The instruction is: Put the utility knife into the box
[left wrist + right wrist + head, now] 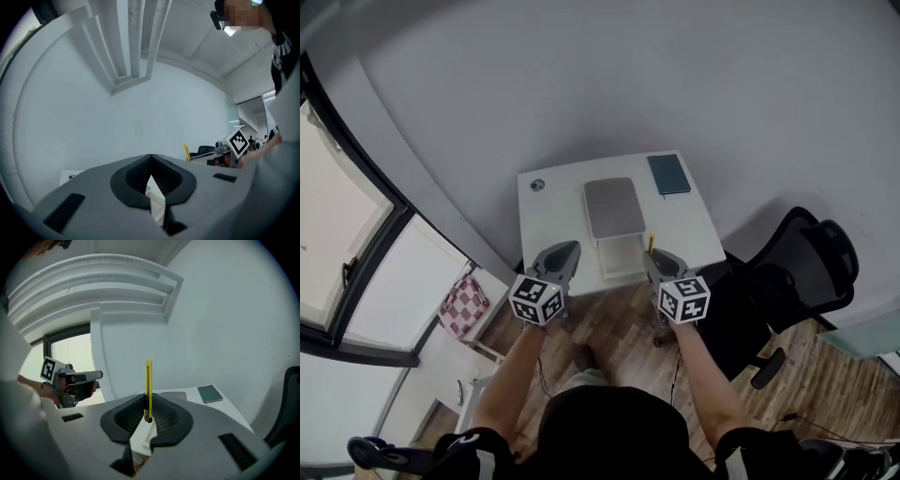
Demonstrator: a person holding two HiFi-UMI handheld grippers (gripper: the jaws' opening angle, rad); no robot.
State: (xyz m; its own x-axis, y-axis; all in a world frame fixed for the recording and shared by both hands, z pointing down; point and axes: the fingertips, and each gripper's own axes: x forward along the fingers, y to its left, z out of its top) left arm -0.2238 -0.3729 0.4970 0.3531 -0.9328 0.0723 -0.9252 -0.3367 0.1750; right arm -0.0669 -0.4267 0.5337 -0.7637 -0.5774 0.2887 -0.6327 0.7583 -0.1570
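Observation:
A thin yellow utility knife (pixel 148 390) stands upright between the jaws of my right gripper (pixel 148 414), which is shut on its lower end. In the head view the knife (pixel 651 242) pokes up from the right gripper (pixel 656 256) at the table's near edge, just right of the box. The box (pixel 621 257) is a white open tray with a grey lid (pixel 614 206) lying behind it. My left gripper (pixel 567 249) hovers left of the box. Its jaws are shut with nothing between them (pixel 150 158).
The white table (pixel 553 220) carries a dark teal notebook (pixel 668 174) at the back right and a small round object (pixel 537 185) at the back left. A black office chair (pixel 797 272) stands to the right. A checked cloth (pixel 464 300) lies left of the table.

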